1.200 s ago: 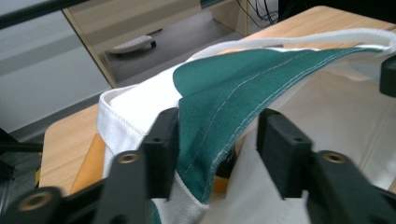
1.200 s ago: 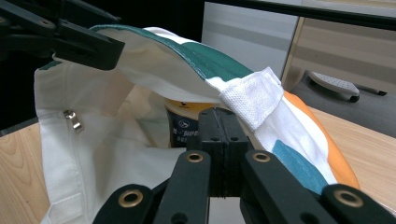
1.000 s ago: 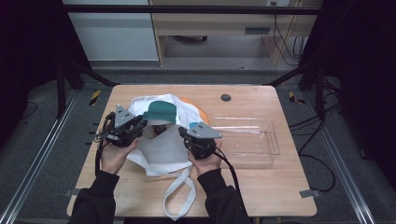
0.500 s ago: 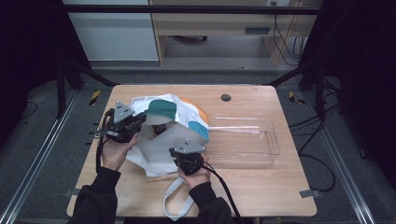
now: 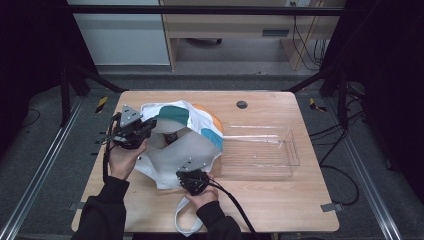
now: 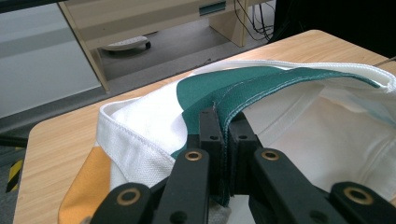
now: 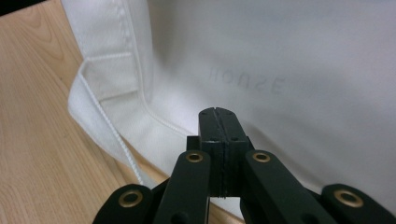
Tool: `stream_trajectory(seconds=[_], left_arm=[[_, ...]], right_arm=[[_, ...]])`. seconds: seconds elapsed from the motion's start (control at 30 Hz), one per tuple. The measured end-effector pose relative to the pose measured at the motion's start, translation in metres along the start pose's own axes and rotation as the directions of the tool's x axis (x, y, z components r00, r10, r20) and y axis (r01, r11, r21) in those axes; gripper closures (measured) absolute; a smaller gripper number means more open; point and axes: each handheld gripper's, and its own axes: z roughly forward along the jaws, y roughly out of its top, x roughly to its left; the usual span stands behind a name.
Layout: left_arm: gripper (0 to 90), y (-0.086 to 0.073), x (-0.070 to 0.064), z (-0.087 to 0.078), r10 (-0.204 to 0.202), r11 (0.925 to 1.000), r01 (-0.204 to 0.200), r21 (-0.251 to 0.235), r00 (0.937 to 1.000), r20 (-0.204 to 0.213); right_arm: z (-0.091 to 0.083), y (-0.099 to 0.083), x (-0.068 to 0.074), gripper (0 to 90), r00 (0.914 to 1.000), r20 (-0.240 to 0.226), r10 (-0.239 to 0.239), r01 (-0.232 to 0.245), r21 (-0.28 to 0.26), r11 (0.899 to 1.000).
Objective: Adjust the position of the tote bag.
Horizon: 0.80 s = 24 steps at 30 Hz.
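Grey floor (image 5: 45, 165), dark surroundings. Wooden cabinet (image 5: 225, 25) at top centre, white panel (image 5: 120, 37) upper left, cables (image 5: 300, 40) upper right, black frame struts (image 5: 320, 75).

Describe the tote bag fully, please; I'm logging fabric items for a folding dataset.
The tote bag is white canvas with teal and orange panels, stitched hems and faint mirrored lettering showing through the cloth. It lies crumpled on the wooden table, mouth held open, beside a clear plastic tray. A white strap loop trails off the near table edge. The left gripper is clamped on the teal rim; the right gripper, jaws together, is at the white lower part.
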Motion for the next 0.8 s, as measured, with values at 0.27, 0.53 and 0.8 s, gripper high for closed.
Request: stream_trajectory(seconds=[0.27, 0.53, 0.8], left_arm=[[86.8, 0.009, 0.006, 0.006, -0.020, 0.9998, 0.020, -0.006, 0.9998, 0.002], [87.0, 0.020, 0.012, 0.011, -0.042, 0.9991, 0.042, -0.005, 0.9991, 0.002], [87.0, 0.029, 0.016, 0.016, -0.046, 0.9989, 0.046, -0.003, 0.9989, -0.003]], right_arm=[[0.003, -0.002, 0.001, 90.0, 1.0000, -0.001, 0.001, -0.001, 0.023, 1.000], [0.006, -0.004, 0.002, 90.0, 0.9998, 0.012, -0.013, 0.012, 0.060, 0.998], [0.007, -0.005, 0.002, 90.0, 0.9997, 0.020, -0.016, 0.014, 0.087, 0.996]])
